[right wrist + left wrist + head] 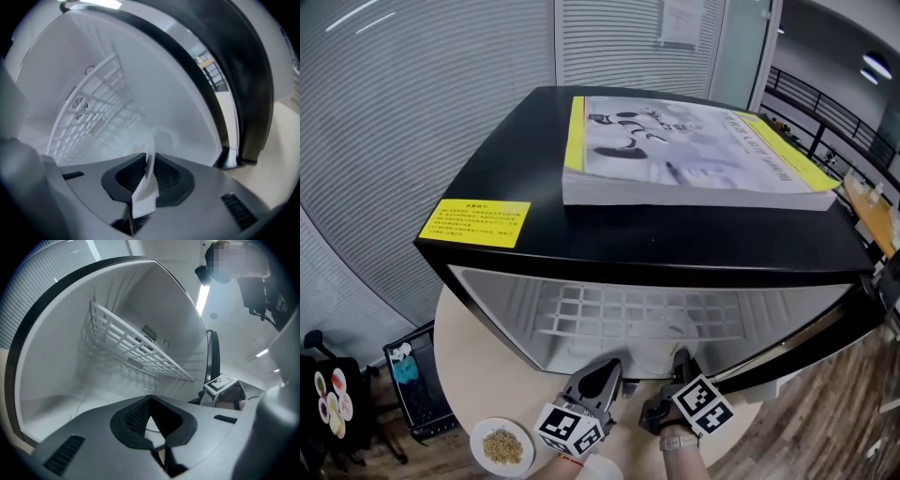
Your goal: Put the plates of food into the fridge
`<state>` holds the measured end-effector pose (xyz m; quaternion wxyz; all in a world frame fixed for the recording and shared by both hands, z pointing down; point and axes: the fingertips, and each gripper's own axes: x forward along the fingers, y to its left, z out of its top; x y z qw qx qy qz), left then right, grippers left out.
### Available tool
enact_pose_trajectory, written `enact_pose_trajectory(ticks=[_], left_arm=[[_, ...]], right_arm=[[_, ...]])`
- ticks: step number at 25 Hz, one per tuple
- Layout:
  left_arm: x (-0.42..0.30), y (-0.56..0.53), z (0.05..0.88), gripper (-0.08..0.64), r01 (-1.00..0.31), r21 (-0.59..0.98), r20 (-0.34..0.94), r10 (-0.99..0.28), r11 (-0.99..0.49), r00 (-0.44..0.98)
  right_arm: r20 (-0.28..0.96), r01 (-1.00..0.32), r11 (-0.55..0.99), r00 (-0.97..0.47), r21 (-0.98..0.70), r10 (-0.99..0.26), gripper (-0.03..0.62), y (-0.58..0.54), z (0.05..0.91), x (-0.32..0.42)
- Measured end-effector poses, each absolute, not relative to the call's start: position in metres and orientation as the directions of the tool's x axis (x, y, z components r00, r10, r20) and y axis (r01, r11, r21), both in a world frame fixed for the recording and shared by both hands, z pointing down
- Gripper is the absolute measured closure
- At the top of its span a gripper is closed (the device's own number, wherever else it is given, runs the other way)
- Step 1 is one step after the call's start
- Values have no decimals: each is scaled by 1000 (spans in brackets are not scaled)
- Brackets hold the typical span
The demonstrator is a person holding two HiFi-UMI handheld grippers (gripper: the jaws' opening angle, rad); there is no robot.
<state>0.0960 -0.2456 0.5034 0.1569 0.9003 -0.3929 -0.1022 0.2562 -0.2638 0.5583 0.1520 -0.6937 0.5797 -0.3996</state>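
The black mini fridge [675, 248] stands open on a round table [473, 366], its white inside lit. My right gripper [149, 157] reaches into the bottom of it [680, 358]. The thin rim of a white plate [143, 194] stands edge-on between its jaws with a slim dark gap beside it, so the pads look slack. That plate [656, 349] lies on the fridge floor; no food shows on it. My left gripper [151, 398], level at the fridge mouth [607, 367], has its tips together and nothing held. A second plate with brown grains [502, 445] sits on the table at lower left.
A white wire shelf [628, 314] spans the fridge above the plate. The door [825, 333] hangs open to the right. A thick yellow-edged book [694, 150] lies on the fridge top, near a yellow sticker [475, 223]. A black cart [417, 380] stands on the floor to the left.
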Motion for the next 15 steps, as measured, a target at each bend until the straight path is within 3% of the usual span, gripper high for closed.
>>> enact_pose_trajectory(ticks=[8,15], left_arm=[[98,-248,503,554,-667,376,-71,-738,-643,671],[97,-255,510,554,-677,384,-56,-748,-628,662]], right_arm=[[395,-850,-238,39,-469,-918,526,-275,557,263],[443,-876,-261,62,-406,-894,500,-270,567,268]])
